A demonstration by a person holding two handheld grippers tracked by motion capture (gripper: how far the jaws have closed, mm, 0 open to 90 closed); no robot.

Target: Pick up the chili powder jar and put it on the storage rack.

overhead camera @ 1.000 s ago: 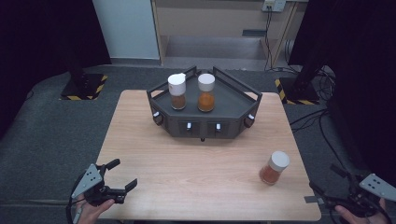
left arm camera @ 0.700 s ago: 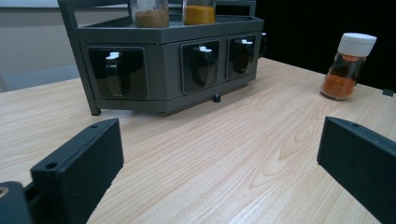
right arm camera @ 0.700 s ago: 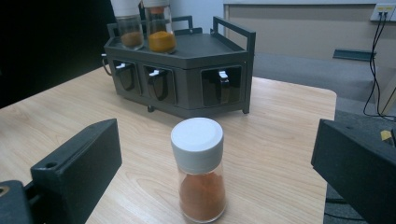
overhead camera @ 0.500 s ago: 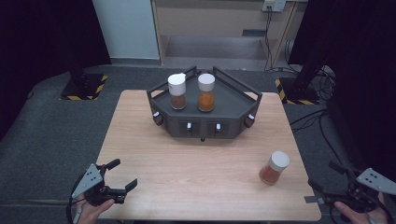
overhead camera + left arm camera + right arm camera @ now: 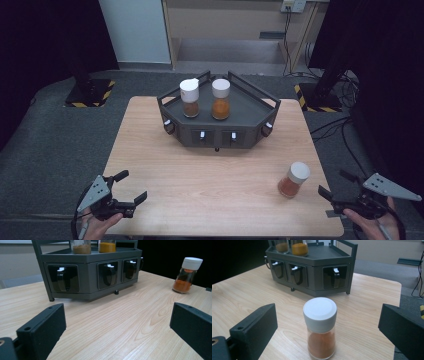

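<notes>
High view first: we see a pale wooden table (image 5: 210, 170) with fine straight grain and square corners, carrying a dark grey, angular metal rack (image 5: 250, 112) at the middle of its far edge. The rack has a flat top tray with a raised rail and small drawers with white pulls along its faceted front. Two clear cylindrical jars stand touching the tray, a brown-spice jar (image 5: 190, 98) and an orange-spice jar (image 5: 220, 99), both with smooth white caps.

Near the table's right edge, toward the near right corner, we find the loose spice jar (image 5: 294, 180) upright on the wood, clear glass with rust-coloured powder and a matte white lid. Our right gripper (image 5: 336, 189) hovers just off that edge with its blocky black jaws spread wide, the jar between them in the right gripper view but untouched. Our left gripper (image 5: 131, 187) sits at the near left corner, jaws equally wide and holding nothing. Bare wood lies open between rack and near edge.
</notes>
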